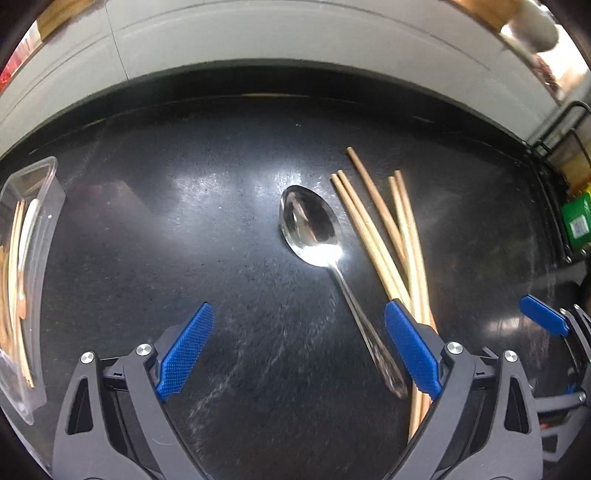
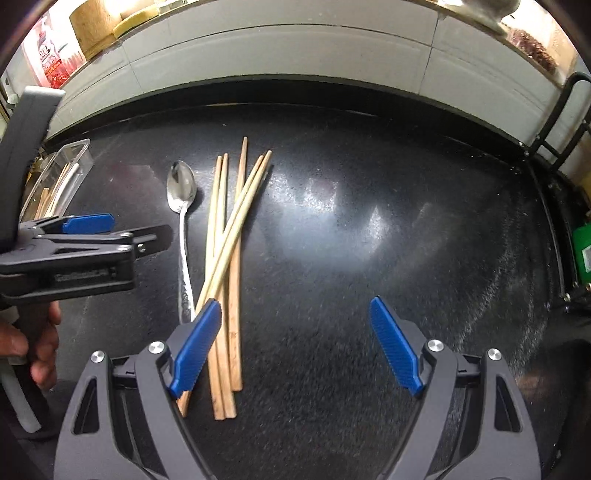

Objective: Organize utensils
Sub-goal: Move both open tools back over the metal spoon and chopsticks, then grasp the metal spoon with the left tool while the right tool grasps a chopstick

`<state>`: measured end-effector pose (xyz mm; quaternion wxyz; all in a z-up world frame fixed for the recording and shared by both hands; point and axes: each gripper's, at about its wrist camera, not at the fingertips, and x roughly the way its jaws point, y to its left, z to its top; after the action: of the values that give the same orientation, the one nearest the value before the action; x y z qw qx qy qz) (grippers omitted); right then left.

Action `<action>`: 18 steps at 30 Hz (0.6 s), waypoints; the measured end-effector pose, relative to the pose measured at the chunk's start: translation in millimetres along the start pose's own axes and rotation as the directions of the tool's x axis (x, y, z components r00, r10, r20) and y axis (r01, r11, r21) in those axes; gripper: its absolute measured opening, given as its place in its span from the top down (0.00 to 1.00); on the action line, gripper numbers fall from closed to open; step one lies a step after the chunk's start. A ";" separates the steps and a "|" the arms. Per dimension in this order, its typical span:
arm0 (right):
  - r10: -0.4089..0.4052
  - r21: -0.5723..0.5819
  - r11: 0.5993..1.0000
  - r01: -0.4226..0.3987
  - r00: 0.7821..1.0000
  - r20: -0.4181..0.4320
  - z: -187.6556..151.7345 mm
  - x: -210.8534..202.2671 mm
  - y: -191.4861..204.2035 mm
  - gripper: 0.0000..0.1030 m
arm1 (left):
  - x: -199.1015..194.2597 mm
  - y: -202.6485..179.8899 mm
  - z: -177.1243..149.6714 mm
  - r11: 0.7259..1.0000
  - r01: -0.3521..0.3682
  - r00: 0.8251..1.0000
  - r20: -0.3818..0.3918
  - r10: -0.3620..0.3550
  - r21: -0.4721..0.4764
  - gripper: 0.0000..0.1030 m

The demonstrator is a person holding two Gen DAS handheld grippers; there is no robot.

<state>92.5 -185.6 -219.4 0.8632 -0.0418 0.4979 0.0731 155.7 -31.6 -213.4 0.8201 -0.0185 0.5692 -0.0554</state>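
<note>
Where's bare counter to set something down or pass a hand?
Free: the black counter right of the chopsticks, out to the wire rack; also the patch between the clear container and the spoon. Crowded: spoon and chopsticks lie side by side, the chopsticks crossing.

- A kitchen, by the look of it: a glossy black speckled stone countertop (image 2: pixel 369 229) runs up to a wall of pale grey tiles (image 2: pixel 280 51).
- Eating utensils lie on it: a metal spoon (image 2: pixel 181 206) and wooden chopsticks (image 2: pixel 236 221), with a clear plastic box (image 2: pixel 75 157) at the left holding more sticks.
- Above the tiles, a round wooden chopping block (image 2: pixel 96 26) and red packaging (image 2: pixel 51 55).
- A black wire rack (image 2: pixel 565 110) stands at the right edge.
</note>
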 end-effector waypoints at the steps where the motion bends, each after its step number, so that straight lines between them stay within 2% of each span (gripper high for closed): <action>1: 0.000 -0.002 1.000 0.000 1.000 0.000 1.5 1.8 -1.8 0.22 | 5.2 -0.4 1.2 1.000 -0.005 1.000 -0.009 0.005 -0.003 0.11; 3: 0.010 0.004 1.000 -0.010 1.000 -0.009 5.6 7.1 -6.5 0.22 | 15.4 0.5 3.2 0.999 -0.029 0.999 -0.019 0.029 -0.012 0.11; 8: 0.027 -0.006 1.000 -0.027 0.999 -0.020 11.5 14.2 -8.2 0.22 | 20.3 3.0 1.5 0.994 -0.107 0.994 0.015 0.106 0.034 0.10; 18: 0.033 -0.062 0.997 -0.037 0.998 -0.057 12.4 34.0 9.2 0.23 | 14.5 15.2 -13.1 0.992 -0.096 0.993 0.081 0.090 0.077 0.10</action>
<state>118.2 -171.9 -242.6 0.8458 -0.0622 0.5199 0.1025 149.5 -17.7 -232.9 0.8433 0.0391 0.5346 -0.0393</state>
